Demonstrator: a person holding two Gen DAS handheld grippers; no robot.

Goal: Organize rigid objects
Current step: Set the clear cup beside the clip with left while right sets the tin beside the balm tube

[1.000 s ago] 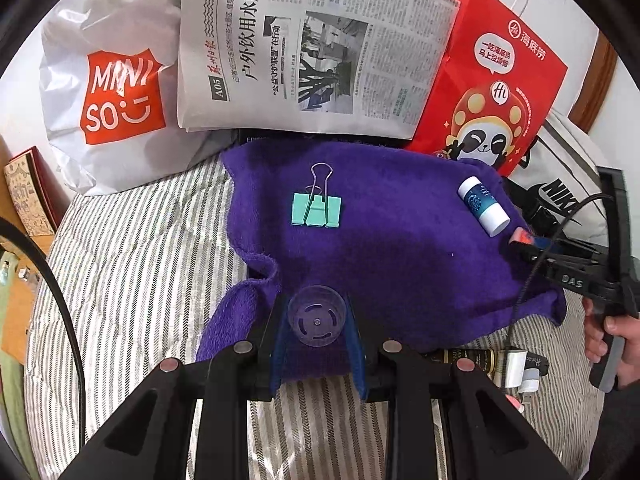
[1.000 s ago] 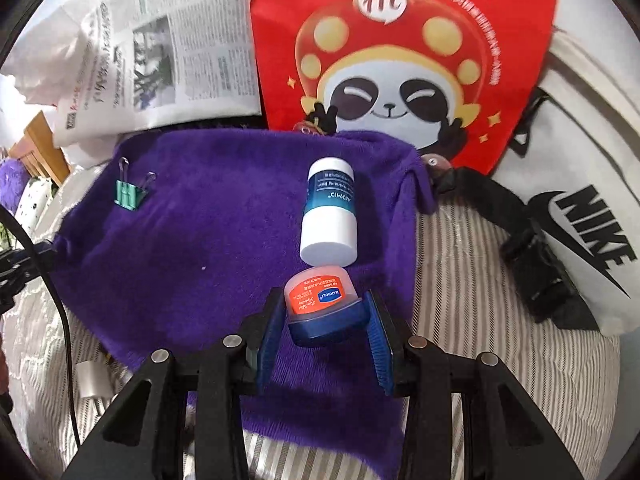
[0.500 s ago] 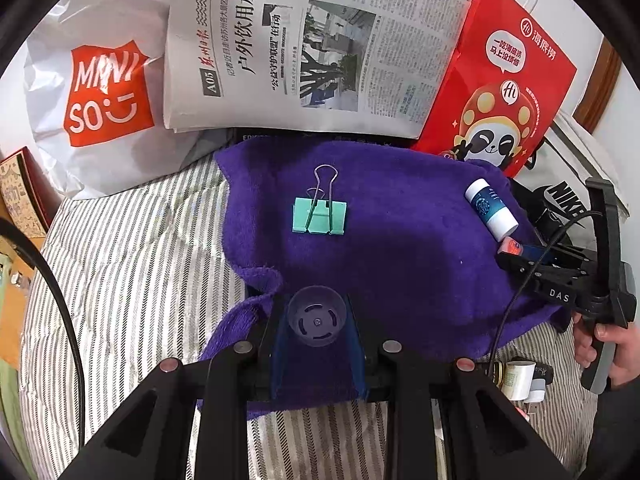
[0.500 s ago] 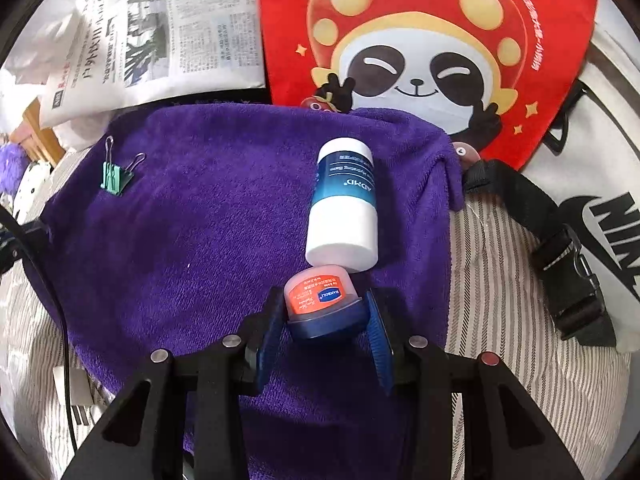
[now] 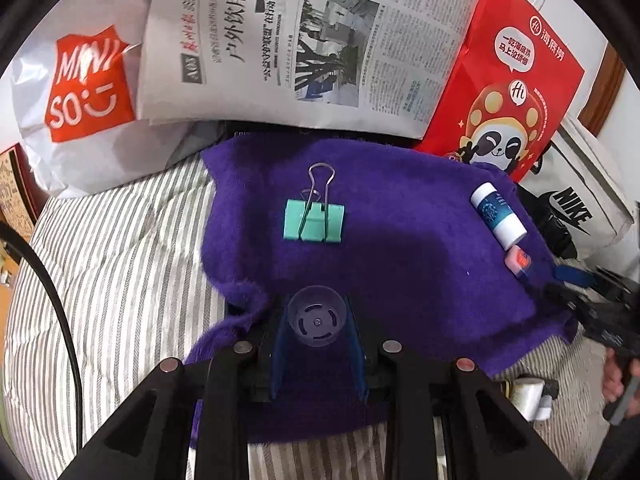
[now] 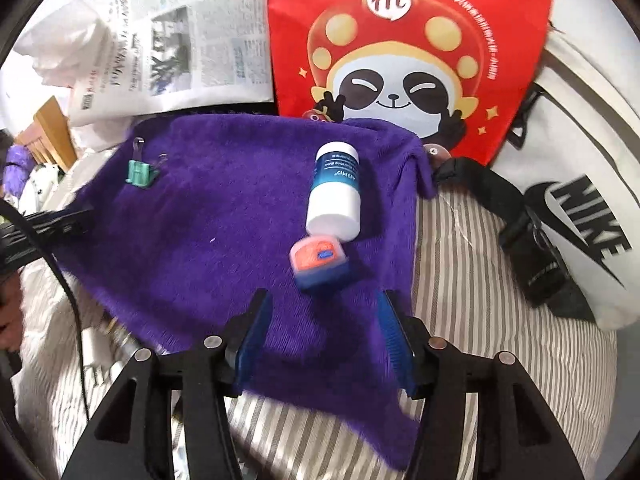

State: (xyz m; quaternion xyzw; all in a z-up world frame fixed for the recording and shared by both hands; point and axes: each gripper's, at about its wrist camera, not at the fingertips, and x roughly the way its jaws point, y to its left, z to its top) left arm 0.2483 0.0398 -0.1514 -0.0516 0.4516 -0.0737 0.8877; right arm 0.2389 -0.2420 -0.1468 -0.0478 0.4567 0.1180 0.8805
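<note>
balm tin (image 6: pixel 318 258) (on towel (image 6: pixel 224 216)) — released

Matte black claw frames, left claw (image 5: pixel 316 344) and right claw (image 6: pixel 326 342) alike. Blue ribbed pads (image 6: pixel 394 340) lining the inner faces. Round silver screws (image 5: pixel 392 346) on the arms. Thin black cable (image 5: pixel 60 312) curving along the left edge.
</note>
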